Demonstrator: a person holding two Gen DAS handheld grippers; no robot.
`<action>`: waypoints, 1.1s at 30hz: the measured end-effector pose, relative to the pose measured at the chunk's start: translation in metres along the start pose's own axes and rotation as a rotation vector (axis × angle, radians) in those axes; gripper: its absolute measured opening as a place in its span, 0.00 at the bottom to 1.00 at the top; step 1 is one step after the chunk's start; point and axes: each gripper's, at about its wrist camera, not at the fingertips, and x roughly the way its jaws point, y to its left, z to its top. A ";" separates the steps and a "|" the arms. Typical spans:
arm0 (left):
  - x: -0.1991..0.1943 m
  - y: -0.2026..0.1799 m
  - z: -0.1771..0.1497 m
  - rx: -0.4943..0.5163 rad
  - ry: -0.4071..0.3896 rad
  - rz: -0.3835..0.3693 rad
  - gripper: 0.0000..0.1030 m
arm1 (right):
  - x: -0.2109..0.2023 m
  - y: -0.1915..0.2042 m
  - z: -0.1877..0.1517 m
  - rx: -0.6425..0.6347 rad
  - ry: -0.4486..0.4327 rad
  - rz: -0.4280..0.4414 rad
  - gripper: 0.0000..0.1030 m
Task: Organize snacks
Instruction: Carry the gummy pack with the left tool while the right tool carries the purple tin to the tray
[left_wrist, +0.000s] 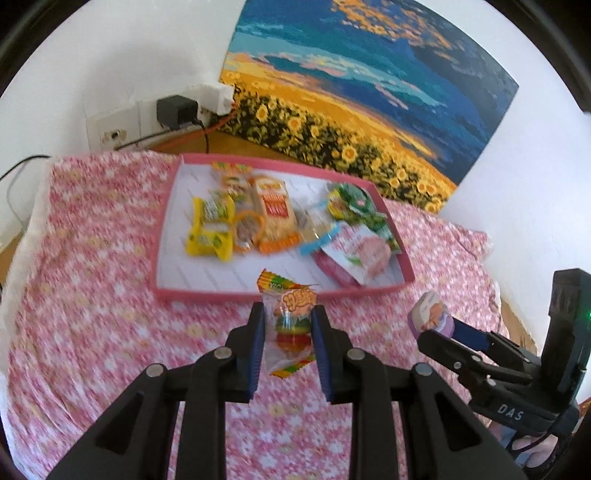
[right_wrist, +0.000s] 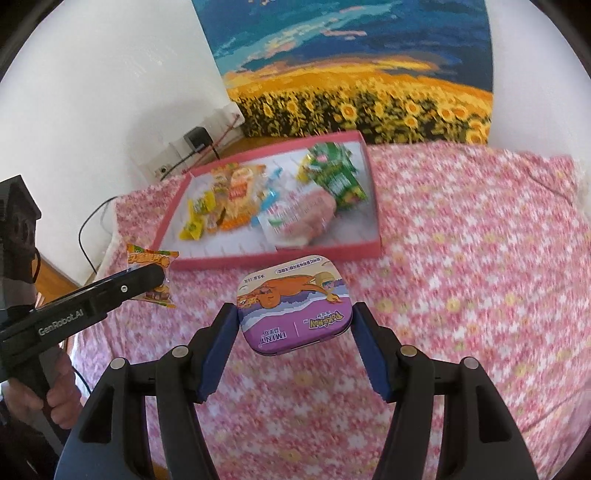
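My left gripper (left_wrist: 288, 321) is shut on a clear candy packet (left_wrist: 290, 325) with rainbow gummies, held above the cloth just in front of the pink tray (left_wrist: 280, 293). My right gripper (right_wrist: 293, 317) is shut on a purple mint tin (right_wrist: 293, 302) with an orange cartoon figure, held above the cloth before the tray (right_wrist: 280, 258). The tin (left_wrist: 432, 314) and right gripper (left_wrist: 448, 334) show at the right of the left wrist view. The candy packet (right_wrist: 151, 258) and left gripper (right_wrist: 147, 277) show at the left of the right wrist view. The tray holds several snack packets.
A pink floral cloth (left_wrist: 92, 277) covers the table. A sunflower painting (left_wrist: 351, 92) leans on the white wall behind the tray. A wall socket with a black adapter (left_wrist: 177, 110) and cables sits at the back left. The table's left edge drops off near the cables.
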 end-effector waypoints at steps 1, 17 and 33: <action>0.000 0.002 0.003 -0.002 -0.003 0.006 0.25 | 0.000 0.002 0.004 -0.006 -0.005 0.001 0.62; 0.020 0.023 0.057 0.015 -0.036 0.064 0.25 | 0.022 0.026 0.068 -0.069 -0.015 -0.006 0.62; 0.059 0.024 0.080 0.020 -0.024 0.057 0.25 | 0.056 0.022 0.102 -0.062 -0.014 0.004 0.62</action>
